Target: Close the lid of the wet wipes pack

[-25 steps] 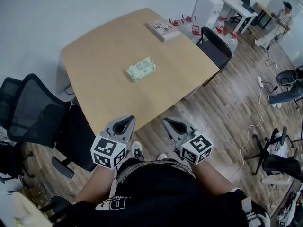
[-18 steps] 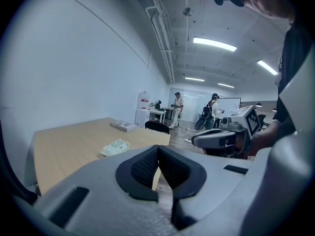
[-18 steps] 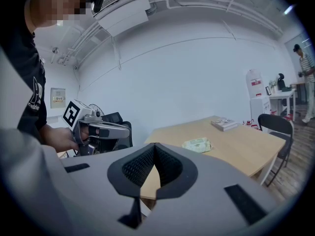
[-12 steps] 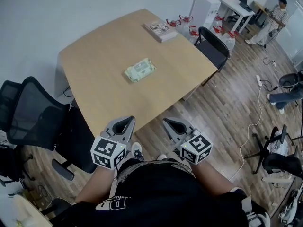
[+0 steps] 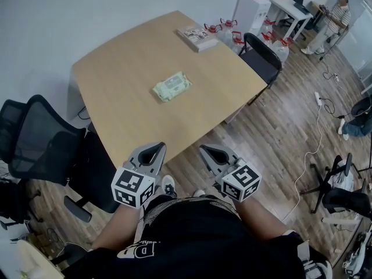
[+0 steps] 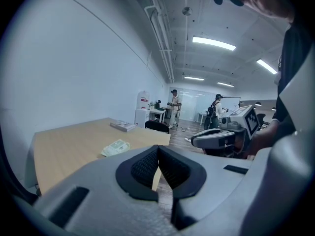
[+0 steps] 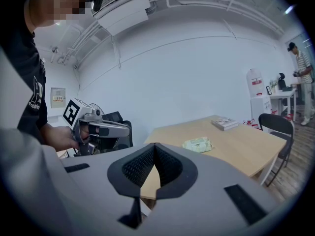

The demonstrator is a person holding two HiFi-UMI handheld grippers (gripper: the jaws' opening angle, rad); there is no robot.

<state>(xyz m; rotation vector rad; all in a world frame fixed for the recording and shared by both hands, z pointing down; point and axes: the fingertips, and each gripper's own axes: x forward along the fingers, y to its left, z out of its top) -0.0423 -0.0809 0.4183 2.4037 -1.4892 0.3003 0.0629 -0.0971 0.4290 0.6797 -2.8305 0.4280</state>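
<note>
Wooden table [image 5: 116, 92], two items on top.
An office chair [image 5: 40, 138] stood at the table's near left and a second chair [image 5: 264, 57] at its far right edge. The left gripper [image 5: 152, 150] and the right gripper [image 5: 213, 151] were held side by side off the near edge, over the floor, each with its jaws clenched together on nothing. A book [image 5: 199, 38] lay by the far corner. The wipes pack [image 5: 172, 86] lay flat about mid-table, well apart from both grippers; its lid was too small to read.
</note>
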